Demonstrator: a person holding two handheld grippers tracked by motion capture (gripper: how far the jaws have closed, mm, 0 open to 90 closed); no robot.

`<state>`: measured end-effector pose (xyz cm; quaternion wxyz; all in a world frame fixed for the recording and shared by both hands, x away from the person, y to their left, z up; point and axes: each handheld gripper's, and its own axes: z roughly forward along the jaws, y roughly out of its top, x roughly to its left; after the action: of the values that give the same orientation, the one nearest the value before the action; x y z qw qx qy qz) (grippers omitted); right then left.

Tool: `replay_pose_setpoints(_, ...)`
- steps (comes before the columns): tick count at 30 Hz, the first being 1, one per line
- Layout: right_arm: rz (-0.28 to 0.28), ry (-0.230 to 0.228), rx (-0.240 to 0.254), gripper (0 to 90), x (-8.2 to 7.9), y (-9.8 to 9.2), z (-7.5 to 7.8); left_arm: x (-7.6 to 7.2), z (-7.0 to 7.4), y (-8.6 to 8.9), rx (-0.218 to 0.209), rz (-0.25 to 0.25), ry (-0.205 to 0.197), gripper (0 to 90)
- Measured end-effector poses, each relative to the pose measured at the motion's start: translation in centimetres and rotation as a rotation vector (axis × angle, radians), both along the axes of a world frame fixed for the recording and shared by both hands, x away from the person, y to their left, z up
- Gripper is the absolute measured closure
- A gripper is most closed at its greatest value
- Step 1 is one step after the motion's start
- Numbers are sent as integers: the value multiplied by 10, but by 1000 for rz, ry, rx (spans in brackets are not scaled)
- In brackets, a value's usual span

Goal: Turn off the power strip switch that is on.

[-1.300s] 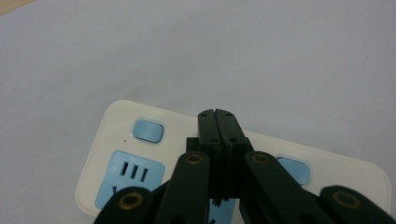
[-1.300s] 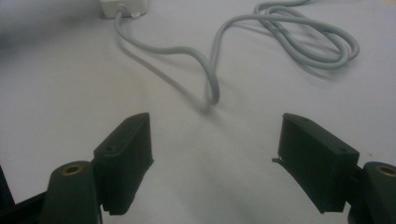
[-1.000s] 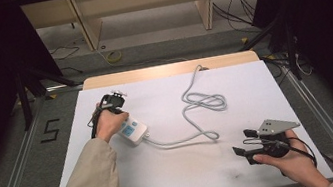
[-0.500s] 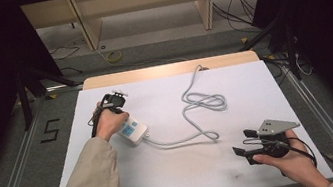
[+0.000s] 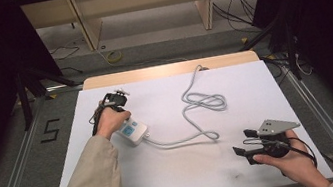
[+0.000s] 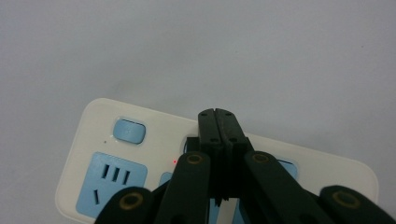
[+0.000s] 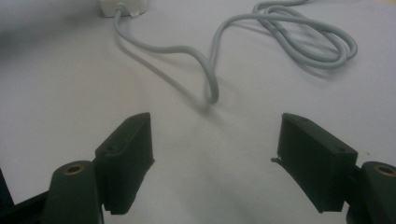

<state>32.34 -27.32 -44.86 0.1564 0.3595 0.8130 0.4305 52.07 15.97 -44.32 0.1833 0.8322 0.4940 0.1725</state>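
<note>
A white power strip [image 5: 132, 130] with blue sockets lies on the left half of the white table [image 5: 254, 84]. Its grey cable [image 5: 201, 103] runs right and coils in loops mid-table. In the left gripper view my left gripper [image 6: 218, 116] is shut with nothing between the jaws. Its tips stand right over the strip's face [image 6: 154, 140], beside a blue switch [image 6: 129, 131] and a small red light [image 6: 174, 161]. The left hand [image 5: 109, 123] holds it there. My right gripper [image 5: 243, 143] rests open near the front right of the table. The cable's bend [image 7: 211, 88] lies ahead of the right gripper [image 7: 215, 140].
The table's wooden far edge [image 5: 166, 70] borders a floor with shelving legs and loose cables. Metal rails [image 5: 19, 167] run along both sides of the table. Bare white tabletop lies between the strip and my right gripper.
</note>
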Motion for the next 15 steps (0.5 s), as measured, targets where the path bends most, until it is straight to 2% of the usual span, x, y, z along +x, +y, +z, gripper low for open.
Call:
replay_pose_setpoints(1, 0, 0, 0, 269, 0, 0, 0, -1, 0, -5, 39, -12, -7, 900)
replay_pose_setpoints(2, 0, 1, -1, 269, 0, 0, 0, -1, 0, -7, 56, -11, -6, 900)
replay_pose_setpoints(6, 1, -5, 3, 269, -1, -1, 1, 1, 1, -4, 30, 7, 7, 900)
replay_pose_setpoints(15, 4, -4, 4, 270, -1, -2, 1, 2, 2, 1, 11, 15, 22, 900)
